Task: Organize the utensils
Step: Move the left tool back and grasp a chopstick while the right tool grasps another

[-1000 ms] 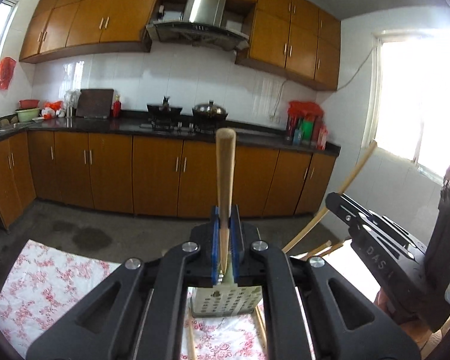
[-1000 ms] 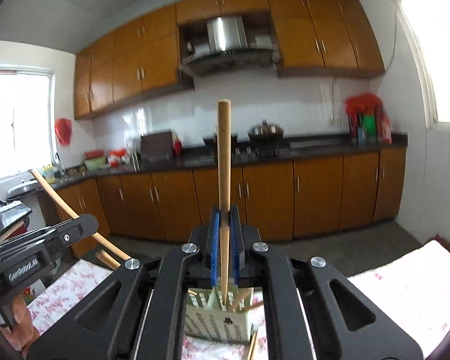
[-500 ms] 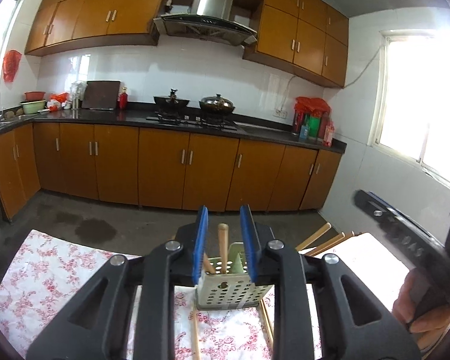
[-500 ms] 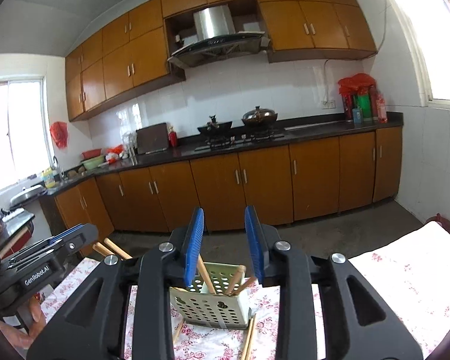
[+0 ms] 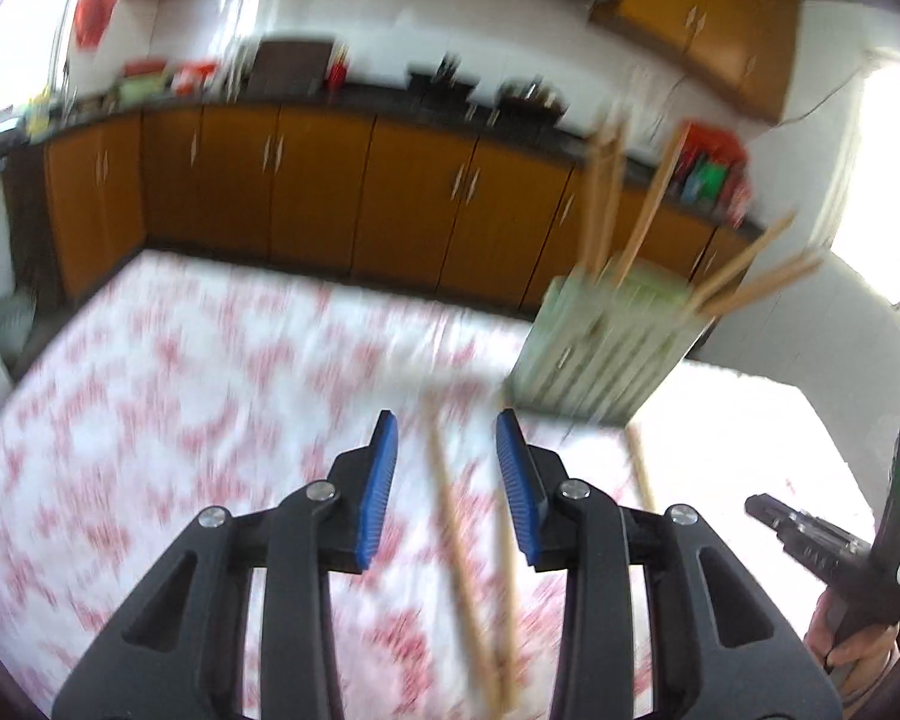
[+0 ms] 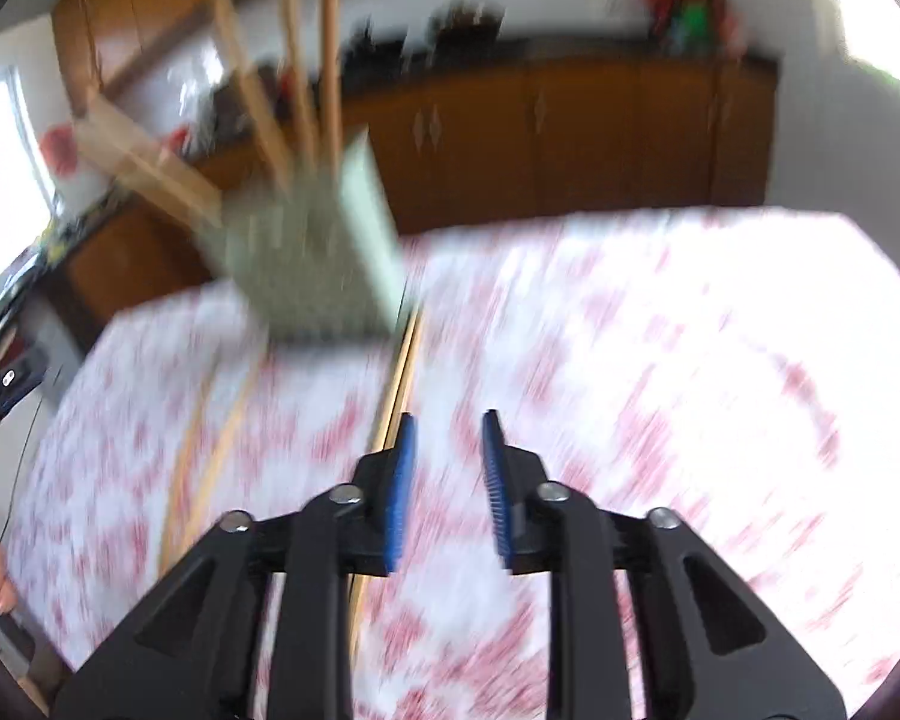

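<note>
A second ago each of my grippers clamped an upright chopstick above the holder (image 5: 606, 348); now both point down at the floral table (image 5: 210, 390), empty. My left gripper (image 5: 447, 474) has just been opening, jaws apart over two chopsticks (image 5: 468, 570) lying lengthwise toward the holder. My right gripper (image 6: 447, 474) has just been narrowing, jaws apart, nothing between. The holder's chopsticks lean upward. Blur hides any writing.

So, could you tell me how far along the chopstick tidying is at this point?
Partly done. Several chopsticks already stand in the green basket. Nothing is in hand: the left gripper and right gripper are both open and empty. Left to do: loose chopsticks lie on the flowered tablecloth, two of them under the left gripper.
</note>
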{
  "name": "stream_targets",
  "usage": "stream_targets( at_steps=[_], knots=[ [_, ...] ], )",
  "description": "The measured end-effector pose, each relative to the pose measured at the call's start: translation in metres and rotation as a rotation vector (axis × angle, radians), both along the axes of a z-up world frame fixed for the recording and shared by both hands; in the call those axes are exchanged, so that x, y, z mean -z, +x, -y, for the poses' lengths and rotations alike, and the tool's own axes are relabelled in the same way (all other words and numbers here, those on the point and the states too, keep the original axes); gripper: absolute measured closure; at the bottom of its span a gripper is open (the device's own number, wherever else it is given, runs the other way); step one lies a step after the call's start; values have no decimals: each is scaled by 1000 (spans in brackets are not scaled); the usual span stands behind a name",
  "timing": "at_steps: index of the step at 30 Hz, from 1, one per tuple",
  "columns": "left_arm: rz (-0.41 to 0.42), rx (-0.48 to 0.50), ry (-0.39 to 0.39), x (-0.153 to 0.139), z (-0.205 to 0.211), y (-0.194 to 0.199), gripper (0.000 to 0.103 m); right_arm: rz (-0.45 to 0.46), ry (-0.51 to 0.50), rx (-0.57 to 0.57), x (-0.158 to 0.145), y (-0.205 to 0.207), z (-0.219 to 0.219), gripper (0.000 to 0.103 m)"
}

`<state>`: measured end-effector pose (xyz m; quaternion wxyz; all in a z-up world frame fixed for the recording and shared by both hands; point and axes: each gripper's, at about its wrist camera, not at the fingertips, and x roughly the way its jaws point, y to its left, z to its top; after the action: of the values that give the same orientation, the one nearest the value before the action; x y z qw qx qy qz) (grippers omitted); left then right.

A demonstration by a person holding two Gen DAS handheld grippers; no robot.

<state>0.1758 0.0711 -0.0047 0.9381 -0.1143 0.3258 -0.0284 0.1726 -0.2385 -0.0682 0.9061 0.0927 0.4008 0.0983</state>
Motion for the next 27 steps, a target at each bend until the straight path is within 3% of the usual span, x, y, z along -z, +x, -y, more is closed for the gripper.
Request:
stream_targets(
  at_steps=[4, 8, 11, 14, 19, 23, 27],
  knots=[
    [-98, -1, 10, 39, -3, 1, 68, -76, 38, -44, 26, 1, -22, 86],
    [-132, 7, 21, 56, -1, -1, 68, -71, 7, -58, 32, 2, -35, 86],
    [-144, 18, 37, 64, 7, 0, 68, -64, -74, -44, 35, 3, -41, 94],
    [-160, 35, 39, 67, 15, 3, 69, -49, -139, -6, 37, 3, -31, 95],
    [-182, 75, 51, 73, 30, 4, 76, -65, -141, 136, 35, 8, 2, 95],
    [-201, 101, 76, 81, 41, 7, 79, -62, -133, 133, 34, 5, 13, 95],
    [-234, 100, 131, 93, 52, 12, 92, -41, -147, 103, 35, 1, 7, 95]
  ],
)
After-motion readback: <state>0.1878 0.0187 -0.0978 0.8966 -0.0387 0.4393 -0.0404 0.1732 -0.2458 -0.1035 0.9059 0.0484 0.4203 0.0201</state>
